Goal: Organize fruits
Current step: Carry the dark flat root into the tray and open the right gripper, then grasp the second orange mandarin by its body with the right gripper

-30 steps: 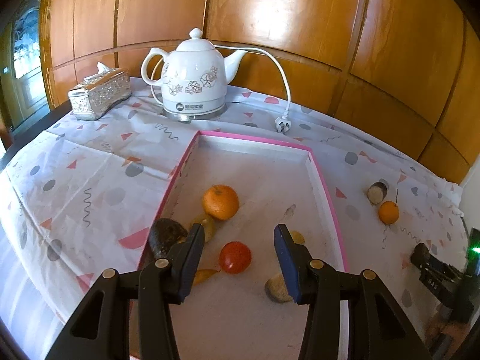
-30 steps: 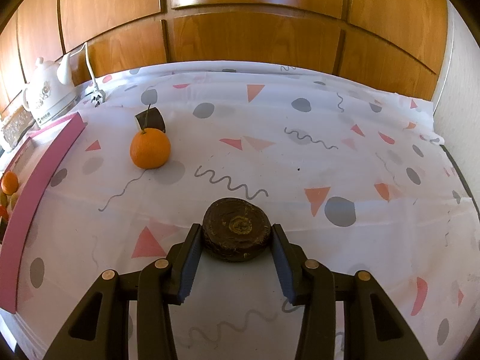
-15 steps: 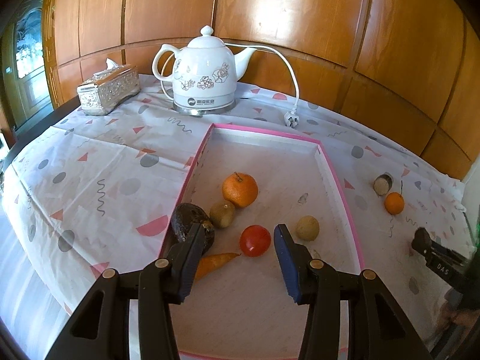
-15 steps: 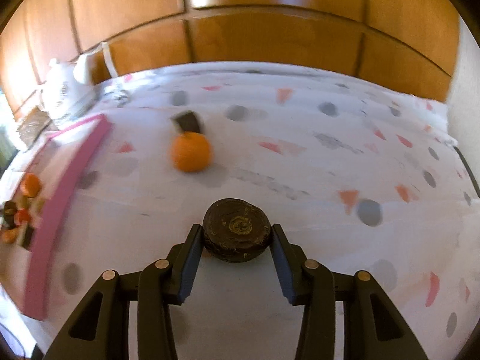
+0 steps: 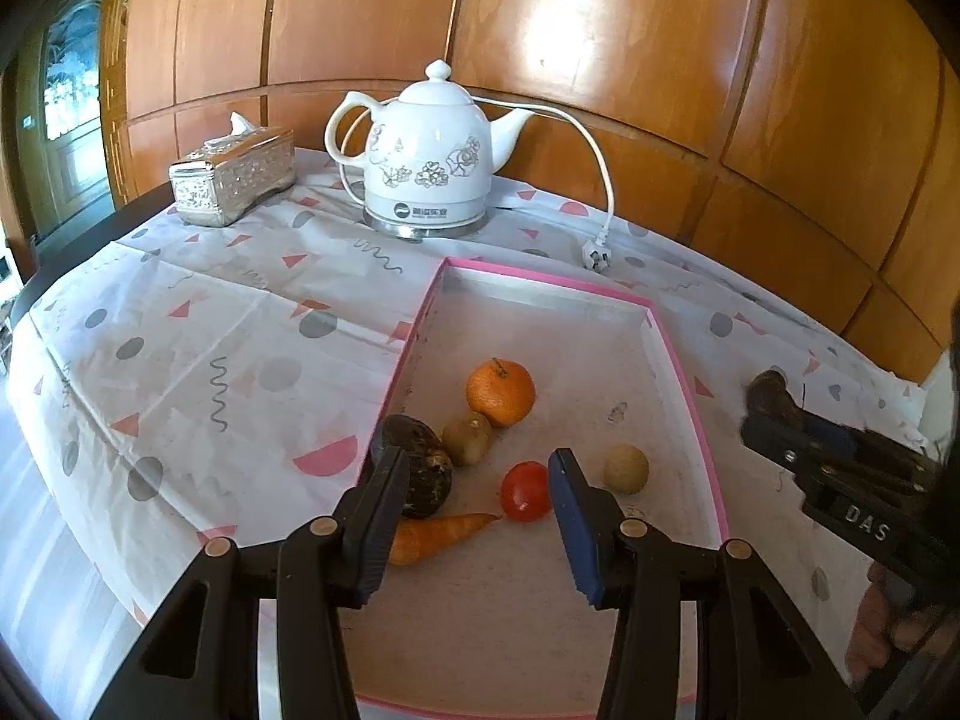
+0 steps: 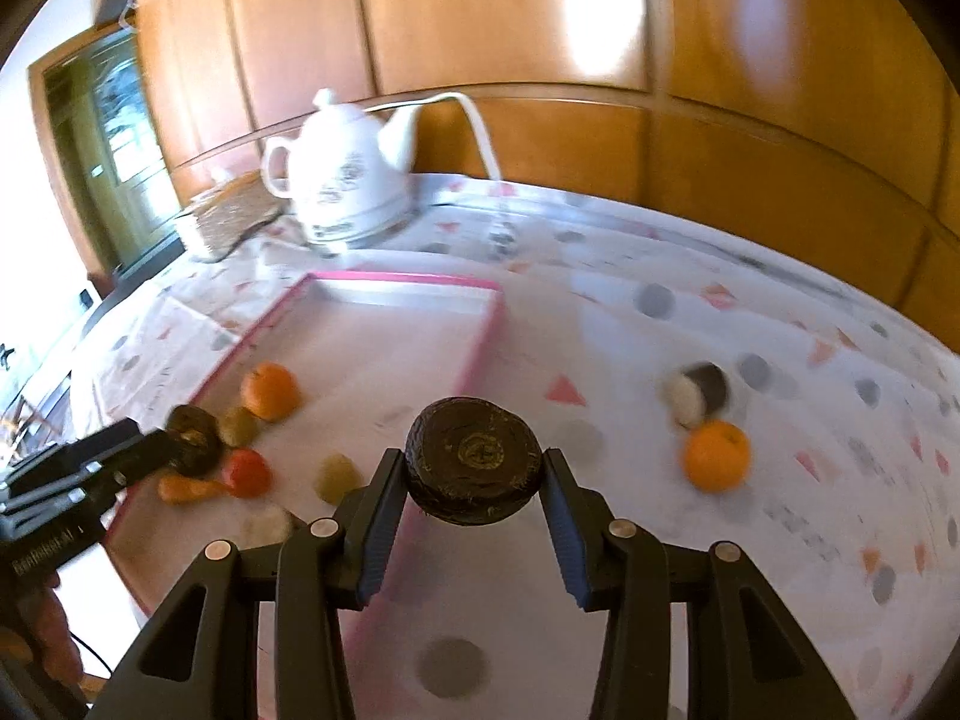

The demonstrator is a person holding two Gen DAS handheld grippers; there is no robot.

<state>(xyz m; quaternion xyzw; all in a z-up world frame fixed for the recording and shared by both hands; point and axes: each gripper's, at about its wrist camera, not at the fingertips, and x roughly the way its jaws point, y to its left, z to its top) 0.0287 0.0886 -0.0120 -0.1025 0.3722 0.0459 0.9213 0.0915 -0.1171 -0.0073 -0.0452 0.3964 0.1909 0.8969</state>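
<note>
Right wrist view: the right gripper [image 6: 471, 468] pinches a dark round fruit [image 6: 473, 459] above the pink-rimmed tray [image 6: 477, 336]'s edge, while the left gripper [image 5: 474, 507] hangs spread and empty over that tray.

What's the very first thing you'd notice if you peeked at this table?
Probably the dark round fruit pinched in the right gripper, held up near the right edge of the pink-edged tray. In the tray sit a bright orange and a red tomato, with the left gripper above them holding nothing. Behind stands a white flowered kettle.
</note>
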